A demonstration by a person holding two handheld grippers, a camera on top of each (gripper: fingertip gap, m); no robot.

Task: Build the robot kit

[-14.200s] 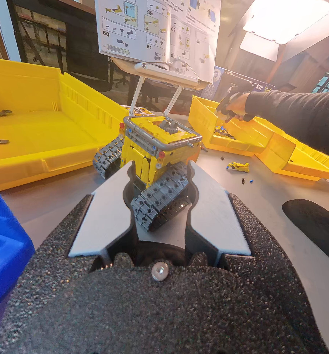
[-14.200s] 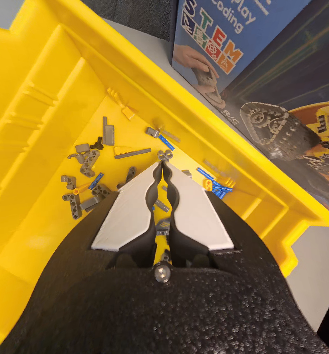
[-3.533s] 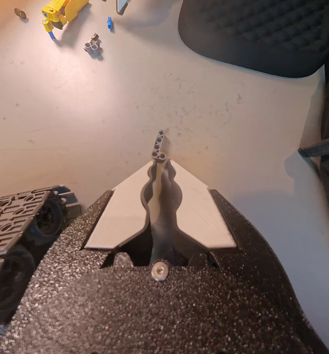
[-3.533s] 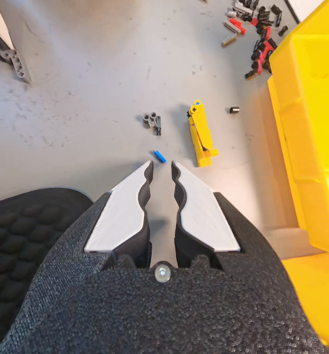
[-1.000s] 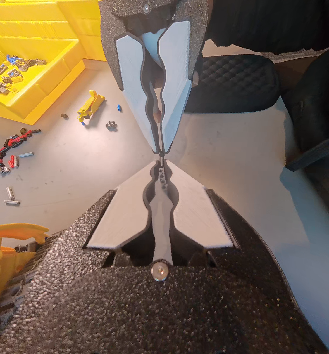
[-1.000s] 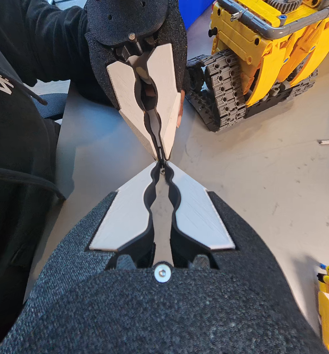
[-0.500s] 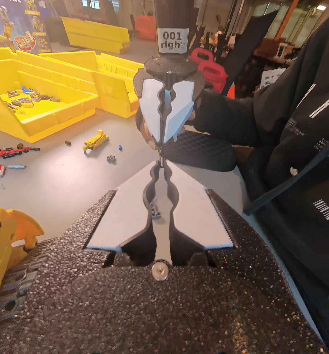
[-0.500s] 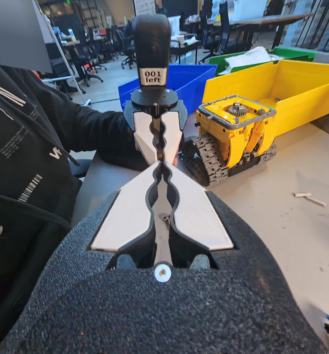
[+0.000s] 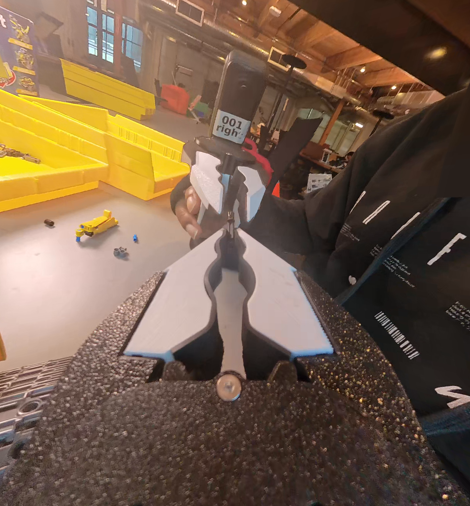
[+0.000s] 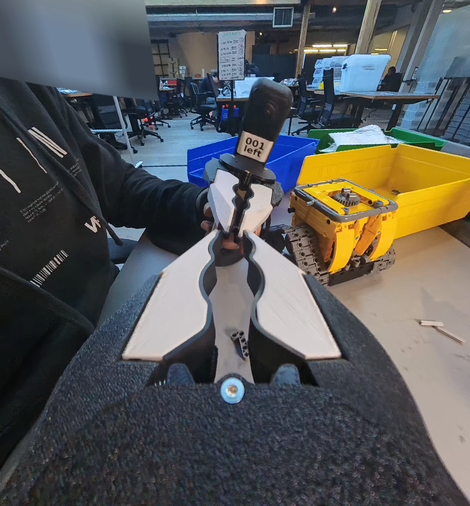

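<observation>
While left gripper (image 9: 230, 232) pinches small dark pin (image 9: 230, 219), right gripper (image 10: 229, 234) spread.

A large open workshop: wooden ceiling beams (image 9: 324, 41) with ducts and spot lights at upper right, tall windows (image 9: 110, 35) at upper left. Office chairs (image 10: 201, 106) and desks (image 10: 387, 95) fill the upper middle, over a pale floor (image 10: 179, 137).

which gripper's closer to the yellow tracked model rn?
Left. The left gripper, shut on a small black pin, is right beside the yellow tracked model. The right gripper faces it tip to tip, fingers open, farther from the model.
</observation>
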